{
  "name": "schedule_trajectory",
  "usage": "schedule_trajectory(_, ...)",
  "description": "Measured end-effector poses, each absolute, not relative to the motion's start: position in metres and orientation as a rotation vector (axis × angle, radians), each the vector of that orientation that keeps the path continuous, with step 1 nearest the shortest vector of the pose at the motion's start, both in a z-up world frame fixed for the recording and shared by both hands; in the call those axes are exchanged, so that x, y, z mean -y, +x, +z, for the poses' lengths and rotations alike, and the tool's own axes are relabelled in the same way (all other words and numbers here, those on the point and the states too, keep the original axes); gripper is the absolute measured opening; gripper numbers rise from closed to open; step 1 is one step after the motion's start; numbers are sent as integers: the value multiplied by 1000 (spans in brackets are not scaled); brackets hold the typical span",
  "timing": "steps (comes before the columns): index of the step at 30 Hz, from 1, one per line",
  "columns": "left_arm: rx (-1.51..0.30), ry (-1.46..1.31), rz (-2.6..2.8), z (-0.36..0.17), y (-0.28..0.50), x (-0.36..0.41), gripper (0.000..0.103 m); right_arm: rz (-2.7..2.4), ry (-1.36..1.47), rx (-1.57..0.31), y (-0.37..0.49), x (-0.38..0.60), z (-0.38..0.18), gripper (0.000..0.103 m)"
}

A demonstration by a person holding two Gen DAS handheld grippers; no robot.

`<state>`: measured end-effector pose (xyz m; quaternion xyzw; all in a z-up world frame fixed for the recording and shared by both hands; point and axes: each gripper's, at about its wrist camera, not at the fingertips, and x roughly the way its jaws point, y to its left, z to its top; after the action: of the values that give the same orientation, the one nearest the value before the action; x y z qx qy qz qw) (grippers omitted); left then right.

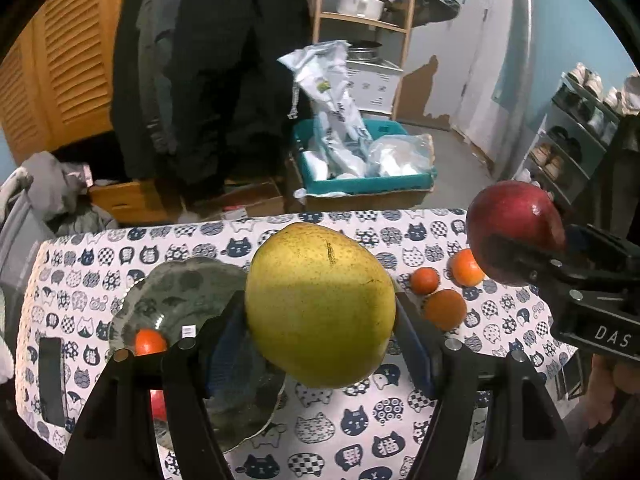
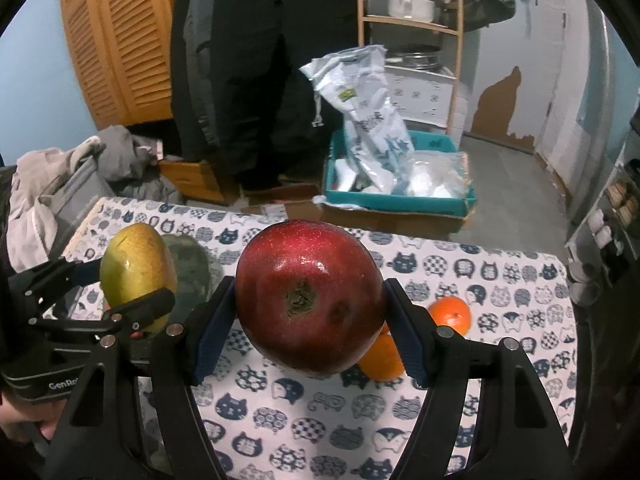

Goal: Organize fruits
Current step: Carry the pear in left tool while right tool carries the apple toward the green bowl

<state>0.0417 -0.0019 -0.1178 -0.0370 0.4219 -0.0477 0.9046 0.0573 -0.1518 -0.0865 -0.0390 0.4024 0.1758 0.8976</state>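
Note:
My left gripper (image 1: 320, 320) is shut on a big yellow-green pear (image 1: 320, 304) and holds it above the table, over the right edge of a grey-green plate (image 1: 176, 292). The plate holds a small orange (image 1: 150, 342) and something red (image 1: 158, 404) half hidden by my fingers. My right gripper (image 2: 308, 320) is shut on a red apple (image 2: 310, 296), held above the cloth to the right of the pear; the apple also shows in the left wrist view (image 1: 516, 228). Three small oranges (image 1: 444, 308) lie on the cloth at the right.
The table wears a white cloth with cat faces (image 1: 360, 420). A dark flat object (image 1: 52, 380) lies at the table's left edge. Beyond the far edge stand a teal crate of bags (image 1: 360, 160), cardboard boxes and hanging dark coats.

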Motion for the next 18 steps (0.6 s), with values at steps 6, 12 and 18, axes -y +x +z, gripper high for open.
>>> schedule_trajectory(6,-885,-104,-54,-124,43,-23,72,400,-90,-851,65,128,-91,73)
schedule_trajectory(12,-907,-135,-10,-133,45,-49,72,437,-98,-879,75,101,-100,73)
schedule_trajectory(18,-935,-162,38,-147,50,-74,72,469,-102,-907,83,77,-110,73)
